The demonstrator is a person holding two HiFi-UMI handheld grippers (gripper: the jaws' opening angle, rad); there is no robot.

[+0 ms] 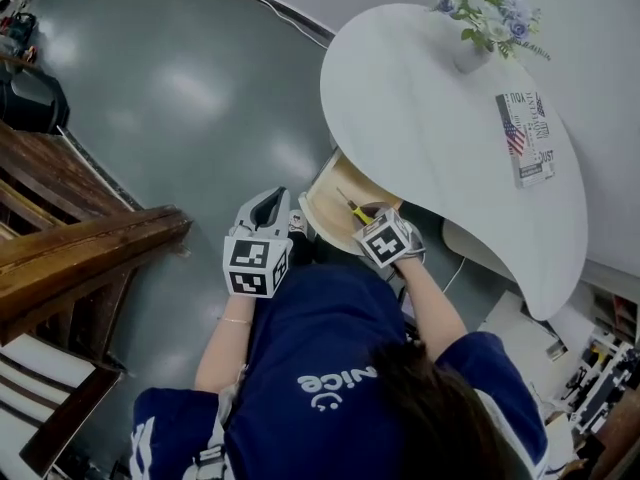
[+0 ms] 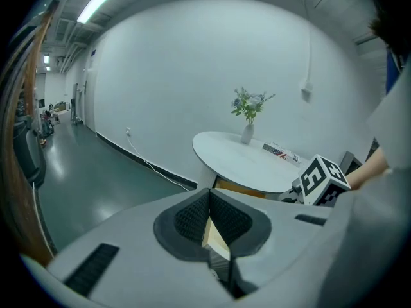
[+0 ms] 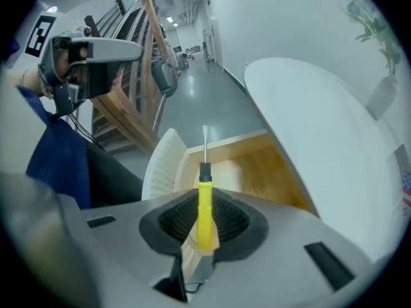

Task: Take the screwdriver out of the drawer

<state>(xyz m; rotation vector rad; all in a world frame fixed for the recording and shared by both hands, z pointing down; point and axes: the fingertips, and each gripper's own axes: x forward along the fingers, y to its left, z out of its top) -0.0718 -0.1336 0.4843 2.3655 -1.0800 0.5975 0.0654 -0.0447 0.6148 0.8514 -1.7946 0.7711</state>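
One screwdriver (image 3: 204, 226) | right gripper (image 3: 203, 201) jaws clamp it | left gripper (image 2: 209, 194) jaws together | one drawer (image 3: 257, 172) open

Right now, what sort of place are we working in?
Probably a large indoor hall or studio, not a home. A glossy grey floor runs down a long strip-lit corridor, a wooden staircase stands alongside, and there is a white table with a vase of flowers.

The worktop (image 1: 430, 118) hid most of the drawer (image 1: 328, 200) (far end unseen); print on the booklet (image 1: 525, 138) was too small to read.
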